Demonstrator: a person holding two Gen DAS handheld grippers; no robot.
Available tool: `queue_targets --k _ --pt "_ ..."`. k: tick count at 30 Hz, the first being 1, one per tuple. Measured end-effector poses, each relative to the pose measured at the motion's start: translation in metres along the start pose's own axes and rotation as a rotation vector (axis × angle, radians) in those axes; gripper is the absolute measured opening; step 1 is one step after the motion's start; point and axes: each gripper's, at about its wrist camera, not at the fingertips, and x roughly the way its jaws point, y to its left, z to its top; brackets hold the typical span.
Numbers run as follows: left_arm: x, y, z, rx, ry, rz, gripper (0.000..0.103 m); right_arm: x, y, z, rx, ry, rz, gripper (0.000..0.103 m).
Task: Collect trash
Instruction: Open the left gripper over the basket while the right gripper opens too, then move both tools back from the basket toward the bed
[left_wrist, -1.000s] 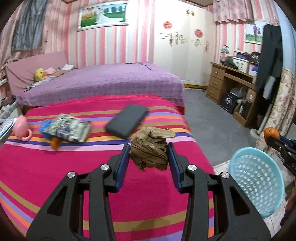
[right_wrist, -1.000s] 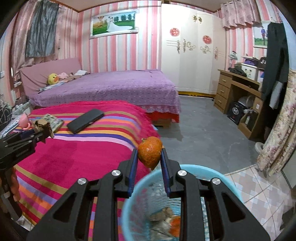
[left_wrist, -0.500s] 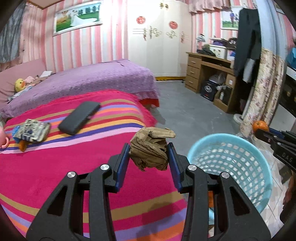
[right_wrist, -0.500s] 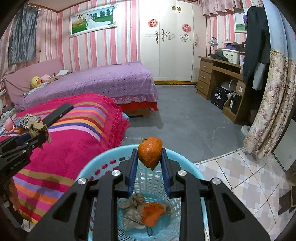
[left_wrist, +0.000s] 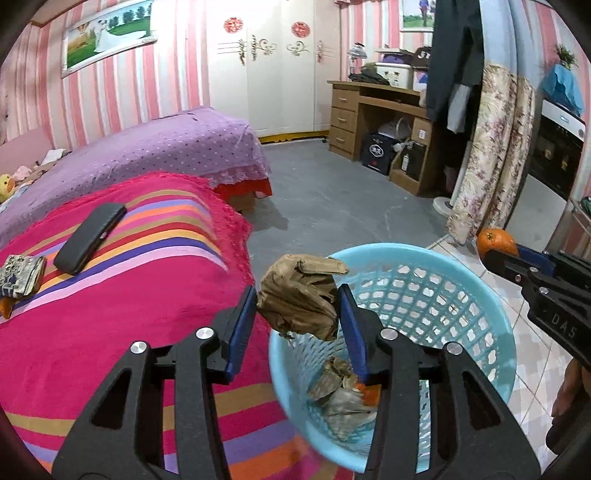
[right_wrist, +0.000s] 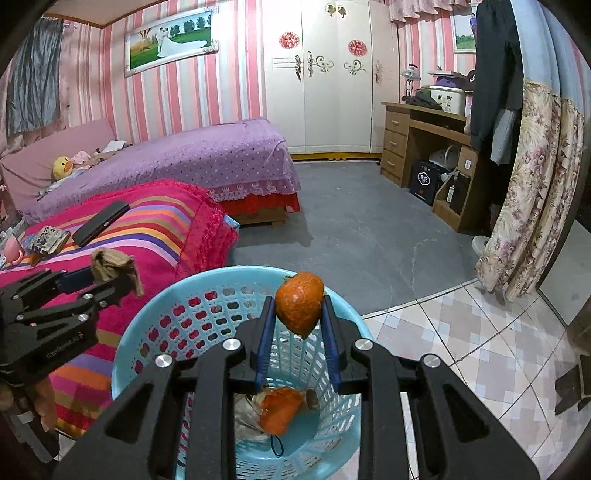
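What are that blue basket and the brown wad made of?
Basket: looks like glossy moulded plastic, with even rows of holes in its wall. Brown wad: probably crumpled paper, matte with stiff creases, though cloth cannot be ruled out.

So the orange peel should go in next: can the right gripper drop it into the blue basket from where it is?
Probably yes: the right gripper holds the orange peel above the blue basket, whose mouth is open.
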Motion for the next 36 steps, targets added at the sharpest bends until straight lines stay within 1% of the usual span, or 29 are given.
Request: queue_targets --k 1,2,3,4,5,9,17,21,23,24,25,27,29,30,31,32,36 --pt "0.001 -0.002 0.0 0.006 0.004 0.0 0.046 -0.001 -0.001 0.0 0.001 -0.003 -0.001 0.025" --pt "0.003 -0.003 0.0 0.009 0.003 -0.001 0.051 -0.001 -0.002 -0.001 0.003 -0.005 -0.002 0.025" --pt "0.004 -0.004 0.001 0.01 0.002 -0.002 0.058 -0.001 -0.003 -0.001 0.007 -0.008 -0.002 0.025" --pt "0.005 -0.004 0.001 0.012 0.002 -0.002 0.062 -0.002 -0.003 -0.001 0.009 -0.009 -0.001 0.025" --pt "0.005 -0.004 0.001 0.015 0.004 -0.002 0.069 -0.002 -0.003 0.0 0.011 -0.009 -0.002 0.025" --pt "0.004 -0.001 0.001 0.009 -0.013 0.019 0.079 0.0 -0.001 -0.002 0.009 -0.006 -0.003 0.025" --pt "0.002 0.016 0.001 -0.003 -0.029 0.051 0.086 0.001 0.002 -0.003 0.006 0.0 0.003 0.025" --pt "0.001 0.024 -0.001 -0.011 -0.032 0.064 0.087 0.005 0.003 -0.003 0.007 0.006 -0.002 0.026" --pt "0.0 0.028 -0.002 -0.015 -0.032 0.07 0.087 0.005 0.003 -0.003 0.013 0.005 -0.001 0.028" --pt "0.0 0.028 -0.002 -0.016 -0.032 0.071 0.087 0.005 0.003 -0.004 0.015 0.005 -0.003 0.038" --pt "-0.001 0.03 -0.002 -0.019 -0.033 0.075 0.088 0.004 0.003 -0.004 0.016 0.001 -0.012 0.052" --pt "-0.004 0.034 -0.002 -0.026 -0.04 0.085 0.089 0.002 0.003 -0.002 0.018 -0.012 -0.023 0.065" --pt "-0.006 0.037 -0.002 -0.03 -0.045 0.089 0.09 -0.001 0.004 0.0 0.023 -0.024 -0.032 0.073" --pt "-0.007 0.038 -0.001 -0.028 -0.047 0.091 0.09 -0.002 0.004 0.0 0.023 -0.03 -0.045 0.085" --pt "-0.009 0.039 -0.001 -0.026 -0.049 0.093 0.09 -0.003 0.007 0.001 0.022 -0.039 -0.06 0.09" --pt "-0.011 0.04 -0.001 -0.022 -0.055 0.098 0.09 -0.003 0.008 0.002 0.018 -0.043 -0.066 0.094" --pt "-0.022 0.05 0.001 -0.028 -0.072 0.12 0.093 -0.002 0.018 0.005 0.006 -0.053 -0.077 0.097"
